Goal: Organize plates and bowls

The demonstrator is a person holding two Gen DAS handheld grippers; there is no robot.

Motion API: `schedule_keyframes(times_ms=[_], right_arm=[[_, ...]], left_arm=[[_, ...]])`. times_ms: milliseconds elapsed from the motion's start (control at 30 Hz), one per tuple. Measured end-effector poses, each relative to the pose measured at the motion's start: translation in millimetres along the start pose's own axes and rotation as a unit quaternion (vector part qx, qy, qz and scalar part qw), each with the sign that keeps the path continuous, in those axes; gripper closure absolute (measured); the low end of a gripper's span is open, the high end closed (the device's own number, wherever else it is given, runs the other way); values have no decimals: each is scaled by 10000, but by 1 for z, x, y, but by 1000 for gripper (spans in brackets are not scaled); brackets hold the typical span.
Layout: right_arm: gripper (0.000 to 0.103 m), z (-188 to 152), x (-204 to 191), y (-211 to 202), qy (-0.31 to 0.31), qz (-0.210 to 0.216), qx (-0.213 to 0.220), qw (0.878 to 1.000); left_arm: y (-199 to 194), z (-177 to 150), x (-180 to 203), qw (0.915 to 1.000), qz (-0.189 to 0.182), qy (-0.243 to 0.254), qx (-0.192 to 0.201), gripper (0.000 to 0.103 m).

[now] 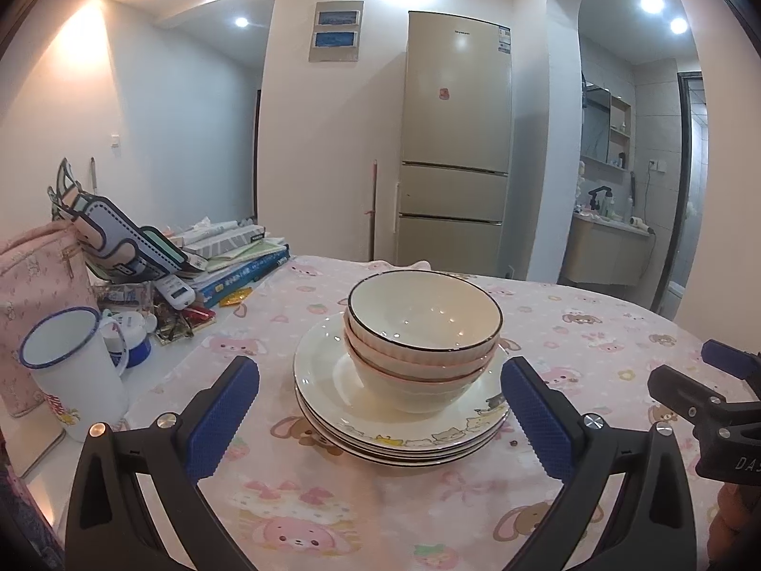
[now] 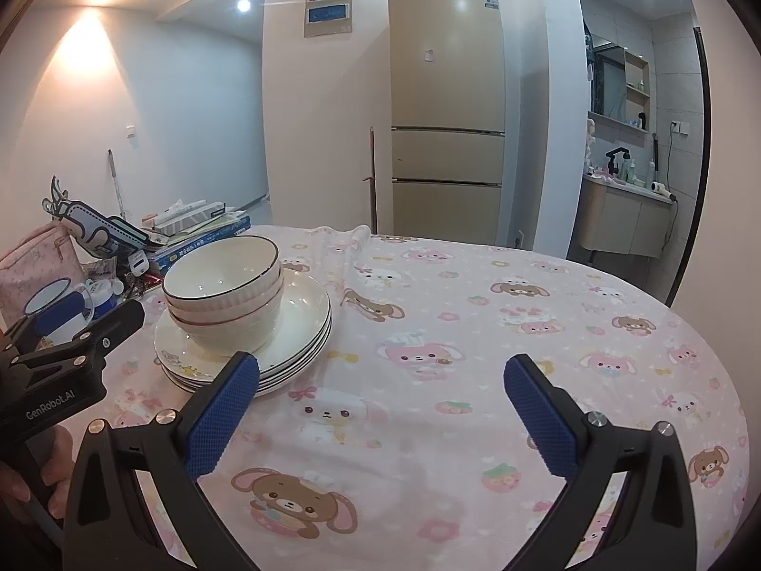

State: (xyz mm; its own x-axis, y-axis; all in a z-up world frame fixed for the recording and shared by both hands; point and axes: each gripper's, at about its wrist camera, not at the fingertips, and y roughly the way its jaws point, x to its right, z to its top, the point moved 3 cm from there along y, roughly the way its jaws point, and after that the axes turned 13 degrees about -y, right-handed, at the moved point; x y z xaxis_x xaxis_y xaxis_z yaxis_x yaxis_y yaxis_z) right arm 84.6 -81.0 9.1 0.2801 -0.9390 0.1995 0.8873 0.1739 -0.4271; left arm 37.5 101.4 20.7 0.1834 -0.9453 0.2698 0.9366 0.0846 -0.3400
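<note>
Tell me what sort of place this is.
Most likely a home dining area: a tall fridge by the wall, a round table under a cartoon tablecloth, and a washbasin alcove beyond.

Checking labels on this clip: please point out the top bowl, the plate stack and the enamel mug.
top bowl [image 1: 424,310], left wrist view, inner wall.
plate stack [image 1: 318,366], left wrist view, top plate's bare rim.
enamel mug [image 1: 78,380], left wrist view, outer side.
</note>
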Motion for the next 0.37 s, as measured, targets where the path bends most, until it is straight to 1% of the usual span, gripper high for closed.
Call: schedule_keyframes(times_ms=[100, 267, 367], right_arm=[[0, 0, 1, 0, 7, -12, 1, 10000], [0, -1, 1, 0, 12, -13, 5, 10000], [0, -1, 2, 0, -2, -15, 9, 10000]], left_arm=[[-2, 2, 1, 10000, -61, -2, -7, 0], [-6, 4, 5, 9999, 10, 78, 91, 0], [-6, 4, 7, 9999, -37, 99, 74, 0]])
